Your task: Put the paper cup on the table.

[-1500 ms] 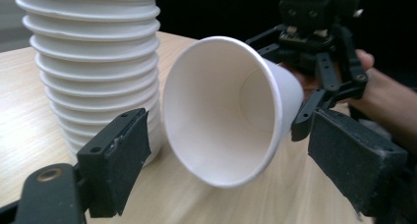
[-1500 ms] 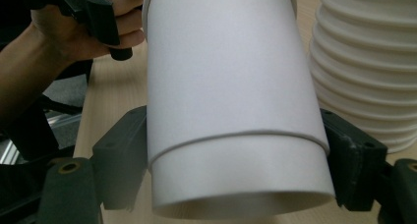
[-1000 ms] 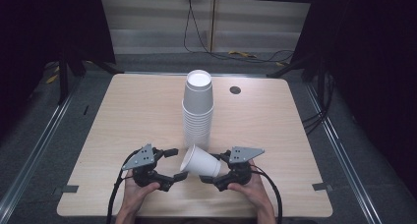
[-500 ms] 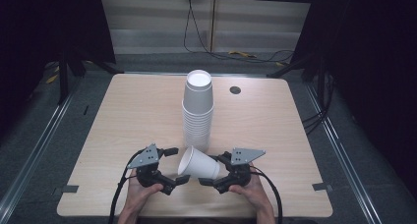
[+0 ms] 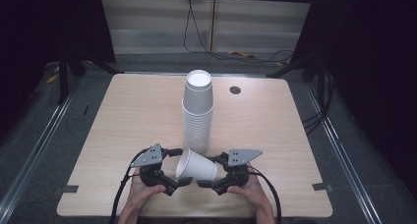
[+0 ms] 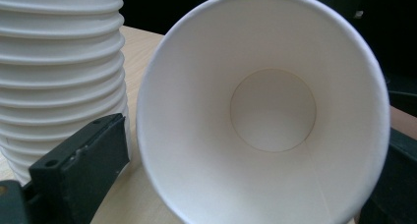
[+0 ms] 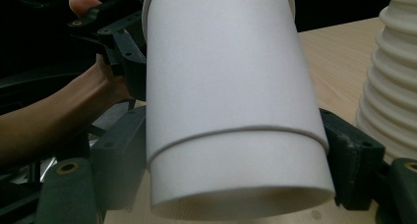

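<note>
Pale wood counter (image 5: 123,135) carries a tall stack of white paper cups (image 5: 197,111) at its middle. Just in front of the stack, a single white paper cup (image 5: 196,166) lies on its side between two hand-held tools. The right gripper (image 5: 209,177) clamps its base end; the left gripper (image 5: 181,166), jaws just opened wide, flanks the cup's open rim without pressing it.

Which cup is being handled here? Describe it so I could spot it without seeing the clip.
On the wooden table, find the tall stack of white paper cups at the middle. Just in front of it, the single white paper cup lies sideways between the two grippers, base clamped by the right gripper, alone and untucked.
</note>
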The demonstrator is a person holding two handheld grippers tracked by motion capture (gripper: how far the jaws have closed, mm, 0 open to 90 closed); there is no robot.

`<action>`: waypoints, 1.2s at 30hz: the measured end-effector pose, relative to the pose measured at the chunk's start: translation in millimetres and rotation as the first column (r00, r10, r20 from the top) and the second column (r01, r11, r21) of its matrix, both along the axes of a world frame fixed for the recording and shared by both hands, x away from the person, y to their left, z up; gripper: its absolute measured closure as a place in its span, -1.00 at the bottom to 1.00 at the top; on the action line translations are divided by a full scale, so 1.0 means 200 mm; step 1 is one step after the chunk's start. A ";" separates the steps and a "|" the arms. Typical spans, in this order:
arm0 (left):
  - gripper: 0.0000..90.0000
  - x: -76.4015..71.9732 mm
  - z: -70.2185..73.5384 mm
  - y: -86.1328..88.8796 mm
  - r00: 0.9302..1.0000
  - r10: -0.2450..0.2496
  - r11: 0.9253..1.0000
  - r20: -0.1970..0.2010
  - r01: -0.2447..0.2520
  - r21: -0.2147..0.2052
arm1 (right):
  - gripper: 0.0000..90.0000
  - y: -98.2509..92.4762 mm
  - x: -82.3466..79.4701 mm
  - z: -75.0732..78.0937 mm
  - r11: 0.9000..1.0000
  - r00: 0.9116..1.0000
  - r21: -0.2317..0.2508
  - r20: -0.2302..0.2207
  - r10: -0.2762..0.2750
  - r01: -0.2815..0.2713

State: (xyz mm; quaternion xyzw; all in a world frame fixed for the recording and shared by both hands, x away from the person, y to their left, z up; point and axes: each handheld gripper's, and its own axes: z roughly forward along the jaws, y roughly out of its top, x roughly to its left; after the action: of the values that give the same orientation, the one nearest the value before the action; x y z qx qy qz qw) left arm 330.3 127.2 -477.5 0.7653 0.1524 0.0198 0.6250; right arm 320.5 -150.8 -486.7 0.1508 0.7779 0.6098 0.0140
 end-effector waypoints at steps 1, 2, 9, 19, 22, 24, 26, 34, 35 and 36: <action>-1.00 0.00 0.00 0.00 1.000 -0.002 1.000 -0.001 0.002 0.000 | -0.51 0.00 0.00 0.00 1.000 1.000 0.004 0.005 0.010 -0.010; -1.00 0.00 0.00 0.00 1.000 -0.002 1.000 -0.003 0.002 -0.003 | -0.51 0.00 0.00 0.00 1.000 1.000 0.004 0.005 0.010 -0.010; -0.98 0.01 0.00 -0.01 0.999 -0.035 0.999 -0.020 0.035 0.001 | -0.51 0.01 0.00 0.00 1.000 1.000 -0.001 -0.002 0.019 -0.019; -0.94 0.02 0.03 -0.04 0.998 -0.062 0.998 -0.006 0.062 0.002 | -0.51 0.02 0.00 0.00 0.999 0.999 -0.008 0.014 0.034 -0.033; -0.93 0.01 0.04 -0.04 0.998 -0.056 0.998 -0.002 0.056 0.012 | -0.51 0.03 0.00 0.00 0.999 0.999 -0.007 0.014 0.036 -0.036; -0.92 0.01 0.04 -0.03 0.998 -0.056 0.998 -0.001 0.056 0.012 | -0.52 0.03 0.00 0.00 0.999 0.999 -0.009 0.000 0.036 -0.036; -0.91 0.01 0.04 -0.03 0.999 -0.053 0.998 0.001 0.053 0.017 | -0.52 0.03 0.00 0.00 0.999 0.999 -0.010 -0.007 0.035 -0.035; -0.86 0.00 0.04 -0.02 0.999 -0.044 0.999 0.019 0.044 0.011 | -0.55 0.04 0.01 0.00 0.999 1.000 -0.039 0.006 0.031 -0.031; -0.86 0.00 0.05 -0.02 0.999 -0.043 0.999 0.022 0.042 0.012 | -0.56 0.04 0.01 0.00 0.999 1.000 -0.042 0.007 0.029 -0.029; -0.85 0.00 0.05 -0.02 0.999 -0.039 0.999 0.023 0.039 0.013 | -0.57 0.04 0.01 0.00 0.998 1.000 -0.048 0.008 0.027 -0.027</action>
State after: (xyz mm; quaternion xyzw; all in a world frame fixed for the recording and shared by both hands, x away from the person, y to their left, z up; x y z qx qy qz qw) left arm 330.0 122.4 -468.2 0.7717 0.1300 0.0174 0.6222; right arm 321.9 -142.6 -485.8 0.1372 0.7943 0.5917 0.0126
